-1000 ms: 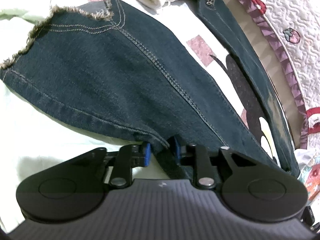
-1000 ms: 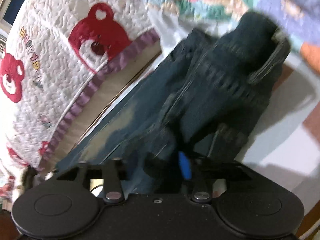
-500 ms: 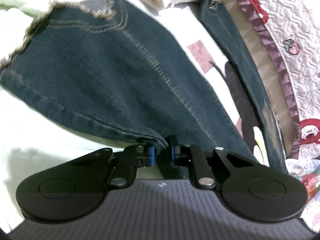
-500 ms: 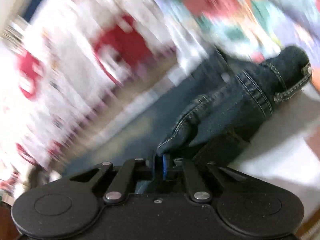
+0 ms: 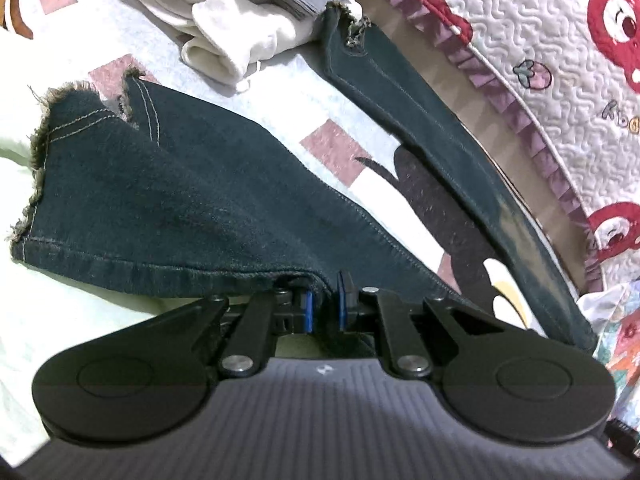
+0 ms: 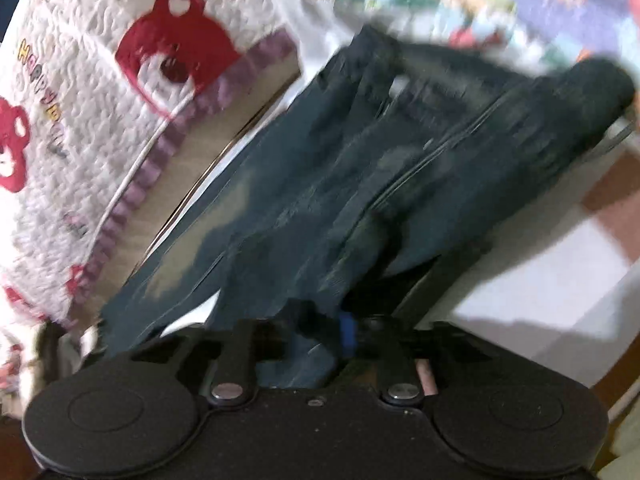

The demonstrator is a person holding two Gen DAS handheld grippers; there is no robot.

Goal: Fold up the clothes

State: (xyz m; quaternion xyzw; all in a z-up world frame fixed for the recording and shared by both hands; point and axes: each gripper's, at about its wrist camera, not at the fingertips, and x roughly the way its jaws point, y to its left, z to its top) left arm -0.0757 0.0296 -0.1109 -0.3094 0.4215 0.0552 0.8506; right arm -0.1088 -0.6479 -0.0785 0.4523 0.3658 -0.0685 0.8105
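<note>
Dark blue jeans [image 5: 192, 208] lie spread on a printed bed sheet [image 5: 352, 128]. One leg, with a frayed hem [image 5: 38, 160], runs toward the upper left. My left gripper [image 5: 324, 306] is shut on the folded edge of that leg, close to the camera. In the blurred right wrist view the jeans [image 6: 360, 184] are bunched near the waist. My right gripper [image 6: 316, 328] has its jaws opening, with denim heaped between them and over the left finger. Only the blue pad [image 6: 347, 330] of the right finger shows.
A pile of folded white and grey clothes [image 5: 248, 20] sits beyond the hem. A quilted cover with red bears [image 5: 560, 60] and a purple frill runs along the right, and the second jeans leg [image 5: 420, 120] lies beside it.
My left gripper closed tighter on the leg edge and lifted it, pulling the leg up. My right gripper clamped shut on the waist denim, then spread again, and the denim dropped back over it.
</note>
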